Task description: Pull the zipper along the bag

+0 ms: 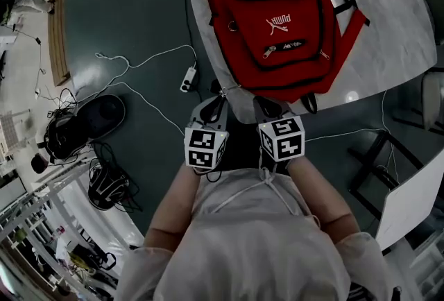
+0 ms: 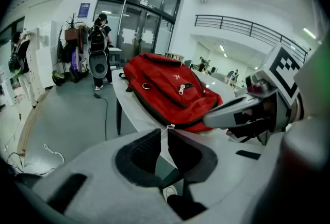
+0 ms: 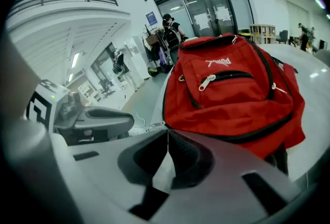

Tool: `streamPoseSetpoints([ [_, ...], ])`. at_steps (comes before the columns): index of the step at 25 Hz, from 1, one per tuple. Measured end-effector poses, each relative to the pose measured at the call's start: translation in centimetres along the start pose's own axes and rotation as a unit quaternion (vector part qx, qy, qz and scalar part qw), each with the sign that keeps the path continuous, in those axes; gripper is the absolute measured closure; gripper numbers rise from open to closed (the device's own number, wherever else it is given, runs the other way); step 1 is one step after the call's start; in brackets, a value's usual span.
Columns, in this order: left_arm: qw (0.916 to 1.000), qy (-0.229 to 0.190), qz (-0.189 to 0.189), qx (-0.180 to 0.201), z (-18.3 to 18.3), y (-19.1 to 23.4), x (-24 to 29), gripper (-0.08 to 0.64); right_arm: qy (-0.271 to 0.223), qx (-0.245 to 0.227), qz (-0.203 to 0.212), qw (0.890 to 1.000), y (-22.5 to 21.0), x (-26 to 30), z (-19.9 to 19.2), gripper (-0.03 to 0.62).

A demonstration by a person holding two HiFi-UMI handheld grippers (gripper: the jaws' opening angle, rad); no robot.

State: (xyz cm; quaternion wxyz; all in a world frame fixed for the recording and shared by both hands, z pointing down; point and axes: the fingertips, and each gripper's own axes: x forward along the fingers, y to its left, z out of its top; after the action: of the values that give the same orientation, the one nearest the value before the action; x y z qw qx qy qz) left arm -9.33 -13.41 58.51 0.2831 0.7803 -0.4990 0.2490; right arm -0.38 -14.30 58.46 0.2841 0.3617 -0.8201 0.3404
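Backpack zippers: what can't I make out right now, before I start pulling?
- Head view: zippers on the backpack too small to tell open from closed.
- Left gripper view: white bit at the left gripper jaws too small to identify; right gripper hides the backpack's near corner.
- Right gripper view: that gripper's own body hides the backpack's bottom edge.

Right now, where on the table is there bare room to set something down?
Widest bare patch: the table right of the backpack, between its red strap and the right edge. Left of the backpack, only a narrow strip. The near edge is crowded: left gripper and right gripper hang there, fingers shut.
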Motion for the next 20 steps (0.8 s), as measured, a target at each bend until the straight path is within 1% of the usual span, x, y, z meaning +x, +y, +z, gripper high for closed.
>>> streamPoseSetpoints([
  [1,0.9999,0.009,0.002,0.008,-0.3,0.1,0.7,0.53,0.008,0.001,0.002,1.0,-0.2,0.6,-0.2,0.565],
  [2,0.9997,0.018,0.003,0.015,-0.6,0.2,1.3,0.509,0.016,0.0,0.004,1.0,-0.4,1.1,-0.4,0.565],
  [4,0.9991,0.036,-0.002,0.024,-0.9,0.1,2.3,0.432,0.031,-0.003,0.003,1.0,-0.7,1.9,-0.6,0.565],
  [7,0.997,0.062,-0.011,0.046,-1.3,0.1,4.0,0.422,0.046,-0.006,-0.004,0.999,-1.4,3.0,-0.6,0.565],
  [9,0.994,0.08,-0.022,0.072,-1.9,0.0,5.1,0.422,0.058,0.005,-0.008,0.998,-1.9,3.7,-0.8,0.565],
  [12,0.9841,0.109,-0.036,0.136,-2.4,-0.1,6.3,0.422,0.074,0.042,-0.011,0.996,-2.5,4.5,-1.1,0.565],
  [15,0.9715,0.124,-0.045,0.197,-2.5,-0.4,6.6,0.422,0.094,0.051,-0.011,0.994,-2.6,4.9,-1.3,0.565],
  [17,0.9661,0.131,-0.052,0.216,-2.5,-0.5,6.7,0.422,0.102,0.053,-0.009,0.993,-2.7,5.0,-1.2,0.565],
  [19,0.9632,0.138,-0.066,0.221,-2.5,-0.8,6.7,0.427,0.101,0.059,-0.012,0.993,-2.8,5.1,-1.1,0.566],
  [20,0.9621,0.143,-0.075,0.22,-2.7,-1.0,6.8,0.449,0.1,0.061,-0.016,0.993,-2.8,5.1,-1.0,0.565],
])
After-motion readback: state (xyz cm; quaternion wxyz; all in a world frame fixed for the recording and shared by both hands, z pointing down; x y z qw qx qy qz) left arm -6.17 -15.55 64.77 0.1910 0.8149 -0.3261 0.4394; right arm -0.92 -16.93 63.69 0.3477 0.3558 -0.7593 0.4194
